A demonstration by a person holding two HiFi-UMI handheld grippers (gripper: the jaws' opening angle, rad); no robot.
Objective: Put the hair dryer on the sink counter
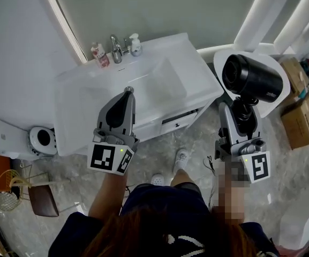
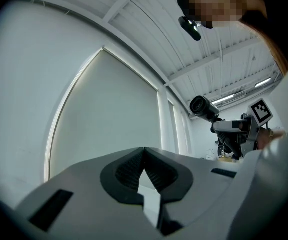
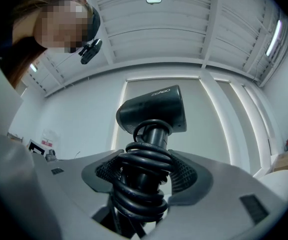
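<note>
Carriage is the step in hand. The hair dryer [image 1: 252, 78] is in the air at about two o'clock in the head view, off to the right of the sink counter [image 1: 194, 68] and not touching it. Its black barrel points up towards the camera.

The right gripper [image 1: 243, 115] is clamped on the dryer's handle. In the right gripper view both jaws press on the black cord [image 3: 144, 184] coiled round that handle, and the barrel stands upright above them. The left gripper [image 1: 127, 91] has its jaws pressed together with nothing between them. It hovers over the front of the counter near the basin [image 1: 143, 92], a little left of the middle of the head view.

No part of the placing is done yet. The next move looks like a sweep of the right gripper towards nine or ten o'clock, to bring the dryer over the flat strip of counter to the right of the basin. It would then come down until the dryer bears on the surface, and the jaws would part.

The barrel is heavy above a thin handle, so the dryer would probably lie steadier on its side than on end. The route should stay short of the faucet [image 1: 115, 48] and the two small bottles [image 1: 99, 55] at eleven o'clock along the back edge, and the landing spot should be clear of the basin's slope.
</note>
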